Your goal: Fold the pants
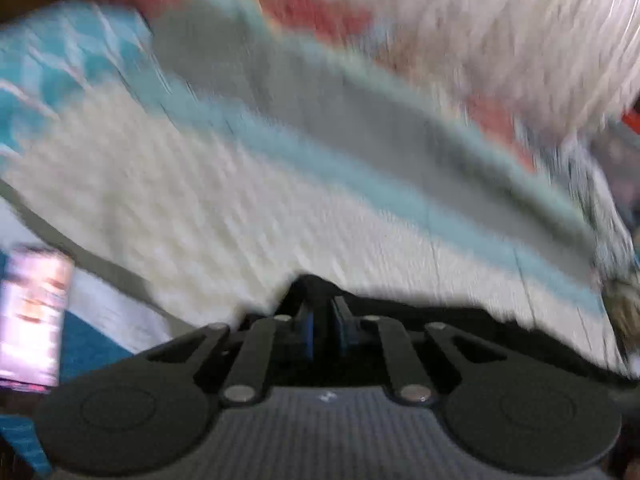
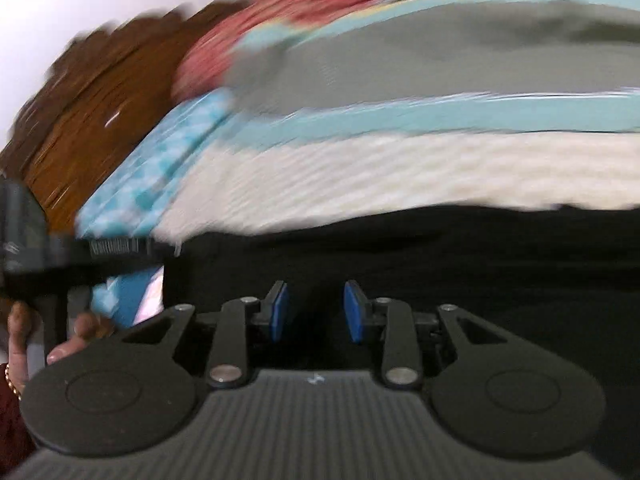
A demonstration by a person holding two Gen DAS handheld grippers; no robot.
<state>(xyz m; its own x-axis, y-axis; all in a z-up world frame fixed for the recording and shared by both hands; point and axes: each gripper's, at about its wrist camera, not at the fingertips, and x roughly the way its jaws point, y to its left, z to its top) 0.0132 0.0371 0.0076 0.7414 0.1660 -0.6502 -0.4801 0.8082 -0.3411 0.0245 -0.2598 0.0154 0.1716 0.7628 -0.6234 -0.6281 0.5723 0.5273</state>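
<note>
Both views are motion-blurred. The black pants (image 2: 400, 248) lie across the near part of a bed with a striped cover. In the left wrist view my left gripper (image 1: 322, 320) is shut on a raised peak of the black pants (image 1: 400, 320), its blue pads nearly together. In the right wrist view my right gripper (image 2: 317, 312) is open, its blue pads (image 2: 282, 312) apart just above the black fabric, holding nothing. The left gripper's body (image 2: 60, 256) and the hand holding it show at the left edge of the right wrist view.
The bed cover (image 1: 240, 200) has cream, light blue, grey and red bands. A brown wooden headboard (image 2: 100, 112) stands at the left of the right wrist view. A pale rectangular object (image 1: 32, 312) sits low at the left beside the bed.
</note>
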